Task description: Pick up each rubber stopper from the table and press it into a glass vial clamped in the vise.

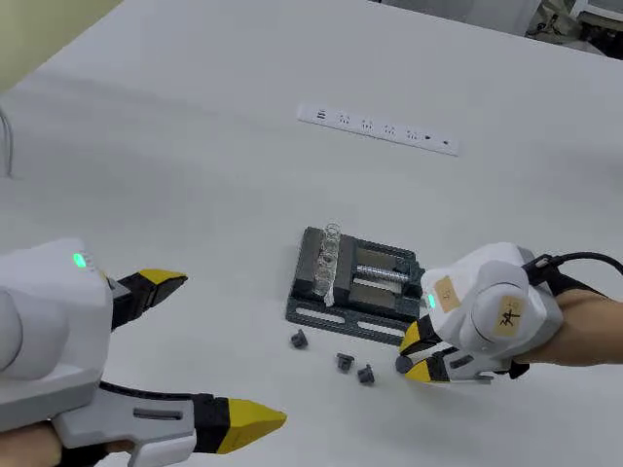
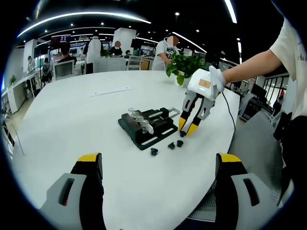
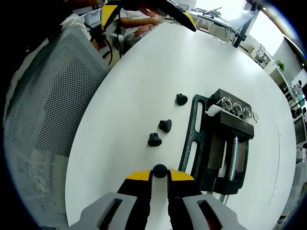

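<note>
White bench (image 1: 195, 195), broadly bare around black metal vise (image 1: 375, 294); right gripper (image 3: 159, 176) jaws pinch a dark rubber stopper (image 3: 159, 169); left gripper (image 2: 159, 159) jaws wide, empty.

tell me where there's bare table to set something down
Wide bare table between the power strip and the vise, and left of the vise. Crowded in front of the vise: three loose stoppers and the right tongs shut on a fourth stopper.

On white table (image 1: 175, 175), ctr: black metal vise (image 1: 355, 287), w/ row of clear glass vials (image 1: 329, 255) clamped at its L end. White power strip (image 1: 378, 128) behind it. Three dark rubber stoppers (image 1: 299, 340) (image 1: 345, 362) (image 1: 366, 374) lie in front of vise. Fourth stopper (image 1: 402, 365) just R of them, pinched btwn tips of right gripper (image 1: 407, 358). Left gripper (image 1: 234, 348) well apart to L, jaws spread.
</note>
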Demonstrator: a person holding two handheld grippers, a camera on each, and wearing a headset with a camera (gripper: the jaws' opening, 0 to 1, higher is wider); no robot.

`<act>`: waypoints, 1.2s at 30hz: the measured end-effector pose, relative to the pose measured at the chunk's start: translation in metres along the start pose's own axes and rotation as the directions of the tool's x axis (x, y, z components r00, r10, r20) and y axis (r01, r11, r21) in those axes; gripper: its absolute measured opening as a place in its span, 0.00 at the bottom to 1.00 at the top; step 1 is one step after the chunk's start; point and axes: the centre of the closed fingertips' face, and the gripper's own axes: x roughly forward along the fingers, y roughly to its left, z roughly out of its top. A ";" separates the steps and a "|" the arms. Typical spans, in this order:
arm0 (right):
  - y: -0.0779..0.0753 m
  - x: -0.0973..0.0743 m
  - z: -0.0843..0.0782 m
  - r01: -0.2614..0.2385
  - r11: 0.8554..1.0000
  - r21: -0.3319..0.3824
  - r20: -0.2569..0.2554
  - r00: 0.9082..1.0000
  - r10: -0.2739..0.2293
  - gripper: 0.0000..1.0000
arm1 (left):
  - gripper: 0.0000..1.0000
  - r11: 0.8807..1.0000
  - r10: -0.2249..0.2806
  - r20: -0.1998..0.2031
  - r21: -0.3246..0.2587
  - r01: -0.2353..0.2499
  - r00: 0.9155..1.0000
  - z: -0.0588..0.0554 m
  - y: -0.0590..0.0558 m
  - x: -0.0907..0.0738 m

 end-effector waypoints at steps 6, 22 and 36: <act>0.000 -0.001 0.000 -0.006 1.000 -0.001 -0.006 1.000 0.006 0.08 | 0.97 1.000 -0.001 0.000 -0.001 0.001 1.000 0.000 0.000 0.000; -0.003 -0.004 0.004 -0.033 0.999 0.006 0.016 0.999 0.033 0.07 | 0.97 1.000 0.002 -0.001 -0.006 -0.002 1.000 -0.003 0.003 0.001; -0.033 -0.036 0.021 -0.011 0.999 0.053 0.068 0.998 0.007 0.07 | 0.97 1.000 0.001 0.000 0.016 -0.001 1.000 0.003 0.007 0.003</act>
